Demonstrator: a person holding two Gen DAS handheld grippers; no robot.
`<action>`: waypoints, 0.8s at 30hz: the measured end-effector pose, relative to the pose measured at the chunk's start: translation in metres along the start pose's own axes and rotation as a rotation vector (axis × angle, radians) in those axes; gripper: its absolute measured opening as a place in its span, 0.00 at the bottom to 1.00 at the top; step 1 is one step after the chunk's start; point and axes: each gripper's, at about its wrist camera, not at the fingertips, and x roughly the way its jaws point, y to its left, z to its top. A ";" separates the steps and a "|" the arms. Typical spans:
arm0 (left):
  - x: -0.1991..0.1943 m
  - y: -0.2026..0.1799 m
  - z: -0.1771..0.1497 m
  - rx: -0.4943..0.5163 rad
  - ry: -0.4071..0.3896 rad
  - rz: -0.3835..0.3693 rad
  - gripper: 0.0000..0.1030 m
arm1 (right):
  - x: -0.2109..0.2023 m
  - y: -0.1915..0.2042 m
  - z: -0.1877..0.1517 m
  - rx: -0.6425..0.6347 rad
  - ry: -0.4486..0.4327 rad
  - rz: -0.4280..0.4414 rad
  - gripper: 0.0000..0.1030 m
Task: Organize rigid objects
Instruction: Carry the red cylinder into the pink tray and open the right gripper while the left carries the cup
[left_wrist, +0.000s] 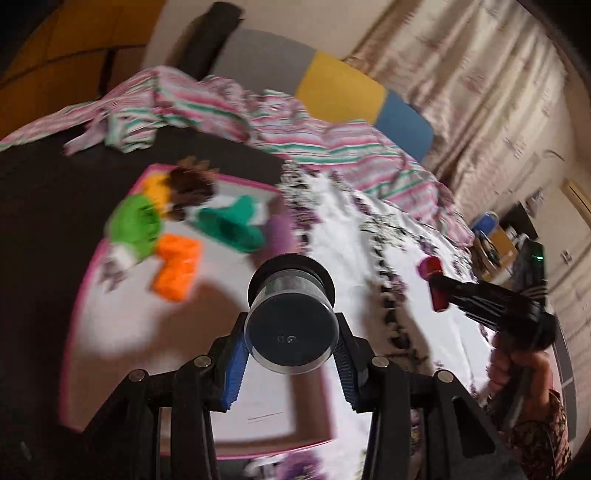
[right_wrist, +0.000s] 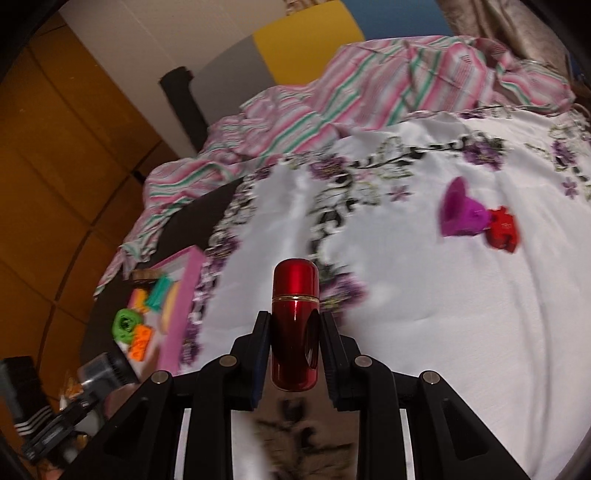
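Left gripper (left_wrist: 291, 354) is clamped on a clear plastic jar with a black lid (left_wrist: 291, 314), long axis pointing straight ahead at the pink-rimmed white tray (left_wrist: 79, 295) just beyond it. Right gripper (right_wrist: 293, 354) squeezes a glossy red metal capsule (right_wrist: 294, 328); its tray sits well off left, so I'd say left hand drops first.

A bed (right_wrist: 424, 295) under white floral sheet, striped blanket (left_wrist: 207, 107) bunched behind, beige curtains (left_wrist: 480, 85), wooden wardrobe (right_wrist: 55, 166).
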 end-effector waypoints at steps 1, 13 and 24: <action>-0.003 0.009 -0.001 -0.015 -0.001 0.010 0.42 | 0.004 0.011 -0.002 0.000 0.017 0.022 0.26; -0.024 0.066 -0.011 -0.092 0.006 0.110 0.42 | 0.065 0.142 -0.022 -0.177 0.157 0.181 0.26; -0.027 0.086 -0.013 -0.134 0.020 0.144 0.41 | 0.141 0.185 -0.038 -0.260 0.269 0.112 0.28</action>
